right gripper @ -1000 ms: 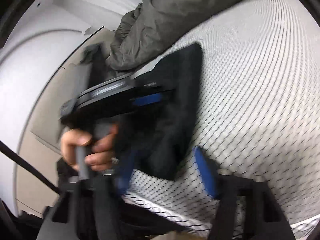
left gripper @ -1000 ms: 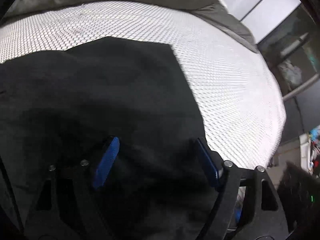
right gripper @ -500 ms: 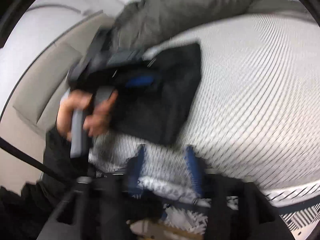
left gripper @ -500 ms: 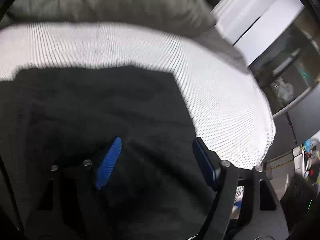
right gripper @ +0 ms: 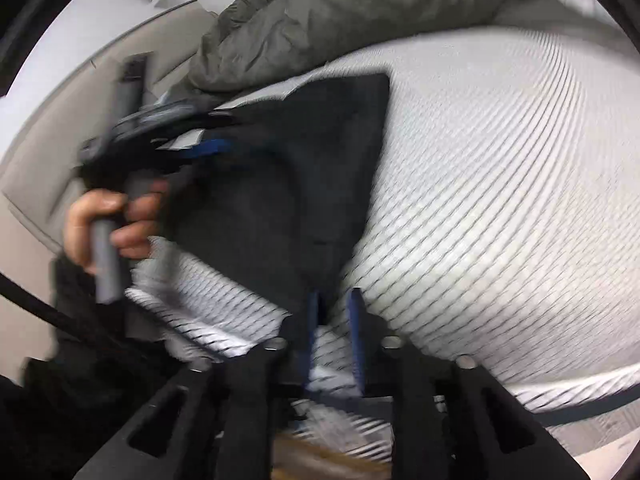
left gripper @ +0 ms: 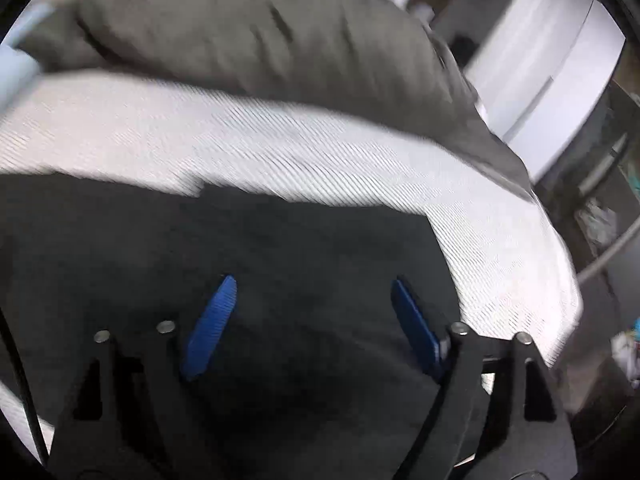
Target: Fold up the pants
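The black pants lie folded in a compact block on the white patterned bed. My left gripper is open, its blue pads spread wide just above the pants. In the right wrist view the pants show as a dark block, and the left gripper hovers over their far side in a hand. My right gripper has its jaws nearly together at the pants' near corner; whether cloth is between them is not clear.
A grey duvet is bunched along the far side of the bed, also in the right wrist view. The bed edge falls away at the right, with a white wardrobe beyond. A beige headboard is at the left.
My right gripper has narrowed from wide open to nearly shut and moved to the pants' near corner. My left gripper stayed open and lifted, tilting up toward the duvet.
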{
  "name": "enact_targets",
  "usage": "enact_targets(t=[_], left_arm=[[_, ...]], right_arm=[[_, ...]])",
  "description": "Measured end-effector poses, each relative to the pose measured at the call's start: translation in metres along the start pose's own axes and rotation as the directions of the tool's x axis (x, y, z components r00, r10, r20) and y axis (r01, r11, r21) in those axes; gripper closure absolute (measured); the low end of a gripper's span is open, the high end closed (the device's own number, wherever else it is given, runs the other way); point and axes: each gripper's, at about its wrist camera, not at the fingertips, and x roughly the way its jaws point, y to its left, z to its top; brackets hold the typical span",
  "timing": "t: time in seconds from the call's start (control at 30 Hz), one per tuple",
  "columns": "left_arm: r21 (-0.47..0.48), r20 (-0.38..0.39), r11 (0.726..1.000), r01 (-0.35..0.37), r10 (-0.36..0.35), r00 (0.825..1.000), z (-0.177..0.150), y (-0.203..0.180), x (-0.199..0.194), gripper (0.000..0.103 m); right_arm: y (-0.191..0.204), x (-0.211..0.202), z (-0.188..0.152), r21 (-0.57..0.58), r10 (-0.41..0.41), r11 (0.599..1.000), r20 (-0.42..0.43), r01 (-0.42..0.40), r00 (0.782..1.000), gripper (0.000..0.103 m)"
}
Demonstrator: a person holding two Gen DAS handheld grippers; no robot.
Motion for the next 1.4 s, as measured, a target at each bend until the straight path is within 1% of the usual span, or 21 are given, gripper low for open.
enact_targets(t=[0.07, 0.2, 0.3, 0.33, 0.4, 0.43, 0.5, 0.57, 0.63, 0.67, 0.73, 0.77, 0.87, 0.97, 1.03, 1.1, 1.13, 1.2, 1.27, 1.33, 1.4], left_arm=[[-0.009, 0.025, 0.997, -0.074, 0.075, 0.997, 0.002, 0.026, -0.013, 0.021], [-0.078, -0.057, 0.988, -0.135, 0.131, 0.990, -0.007, 0.085, -0.005, 0.021], [-0.015, -0.128, 0.975, -0.220, 0.216, 0.968, -0.022, 0.107, 0.016, 0.021], [0.004, -0.131, 0.976, -0.217, 0.216, 0.968, -0.026, 0.118, 0.020, 0.021], [0.042, -0.111, 0.976, -0.212, 0.216, 0.970, -0.031, 0.117, 0.017, 0.021], [0.047, -0.105, 0.976, -0.212, 0.216, 0.971, -0.030, 0.114, 0.023, 0.021], [0.062, -0.110, 0.974, -0.216, 0.222, 0.969, -0.032, 0.113, 0.022, 0.021], [0.092, -0.115, 0.972, -0.214, 0.224, 0.968, -0.031, 0.109, 0.023, 0.021], [0.080, -0.118, 0.974, -0.210, 0.219, 0.969, -0.030, 0.112, 0.023, 0.021], [0.076, -0.120, 0.975, -0.208, 0.216, 0.969, -0.033, 0.111, 0.025, 0.021], [0.075, -0.121, 0.975, -0.207, 0.215, 0.969, -0.030, 0.109, 0.026, 0.021], [0.062, -0.120, 0.977, -0.204, 0.210, 0.970, -0.029, 0.110, 0.025, 0.021], [-0.015, -0.080, 0.987, -0.159, 0.157, 0.984, -0.020, 0.113, 0.012, 0.021], [-0.079, -0.041, 0.993, -0.087, 0.084, 0.996, -0.008, 0.109, 0.006, 0.021], [-0.105, -0.047, 0.993, -0.044, 0.039, 0.998, -0.005, 0.100, 0.007, 0.022], [-0.074, -0.055, 0.997, -0.010, 0.006, 0.998, -0.007, 0.083, 0.009, 0.022], [-0.025, -0.051, 1.000, 0.001, -0.003, 0.999, -0.010, 0.071, 0.009, 0.021], [0.098, -0.051, 0.995, -0.018, 0.023, 0.998, -0.019, 0.047, 0.014, 0.021], [0.190, -0.067, 0.980, -0.056, 0.070, 0.995, -0.032, 0.028, 0.020, 0.021], [0.256, -0.098, 0.962, -0.091, 0.119, 0.988, -0.043, 0.020, 0.028, 0.021], [0.279, -0.112, 0.954, -0.113, 0.149, 0.982, -0.051, 0.021, 0.033, 0.021]], right_arm=[[-0.003, 0.000, 0.022, -0.003, -0.010, 1.000, 0.057, 0.010, 0.998, 0.033], [-0.012, 0.034, 0.068, 0.000, 0.035, 0.999, 0.046, -0.035, 0.998, 0.030], [-0.038, 0.084, 0.108, 0.018, 0.037, 0.999, -0.021, -0.037, 0.999, 0.030], [-0.045, 0.098, 0.116, 0.021, 0.040, 0.999, -0.066, -0.038, 0.997, 0.032], [-0.055, 0.122, 0.131, 0.048, 0.111, 0.993, -0.093, -0.107, 0.989, 0.059], [-0.059, 0.134, 0.138, 0.075, 0.134, 0.989, -0.105, -0.127, 0.985, 0.066], [-0.058, 0.144, 0.149, 0.064, 0.118, 0.992, -0.102, -0.112, 0.988, 0.082], [-0.051, 0.147, 0.166, 0.006, 0.083, 0.997, -0.051, -0.083, 0.995, 0.084], [-0.046, 0.158, 0.179, -0.027, 0.055, 0.998, -0.036, -0.056, 0.998, 0.084], [-0.047, 0.163, 0.180, -0.028, 0.041, 0.999, -0.053, -0.042, 0.998, 0.083], [-0.053, 0.168, 0.177, -0.007, 0.029, 1.000, -0.093, -0.029, 0.995, 0.074], [-0.054, 0.165, 0.174, 0.002, 0.025, 1.000, -0.098, -0.025, 0.995, 0.066], [-0.058, 0.139, 0.167, 0.010, -0.012, 1.000, -0.043, 0.013, 0.999, 0.050], [-0.058, 0.108, 0.151, 0.017, -0.028, 0.999, 0.034, 0.027, 0.999, 0.028], [-0.050, 0.096, 0.143, 0.012, -0.031, 0.999, 0.060, 0.030, 0.998, 0.028], [-0.041, 0.086, 0.133, -0.026, -0.019, 0.999, 0.064, 0.020, 0.998, 0.028], [-0.033, 0.088, 0.128, -0.078, -0.003, 0.997, 0.044, 0.006, 0.999, 0.028], [-0.019, 0.098, 0.120, -0.165, -0.020, 0.986, -0.011, 0.018, 1.000, 0.028], [-0.023, 0.100, 0.106, -0.166, -0.025, 0.986, -0.042, 0.018, 0.999, 0.028], [-0.030, 0.101, 0.095, -0.126, 0.020, 0.992, -0.082, -0.030, 0.996, 0.040], [-0.033, 0.096, 0.084, -0.133, 0.029, 0.990, -0.092, -0.042, 0.995, 0.058]])
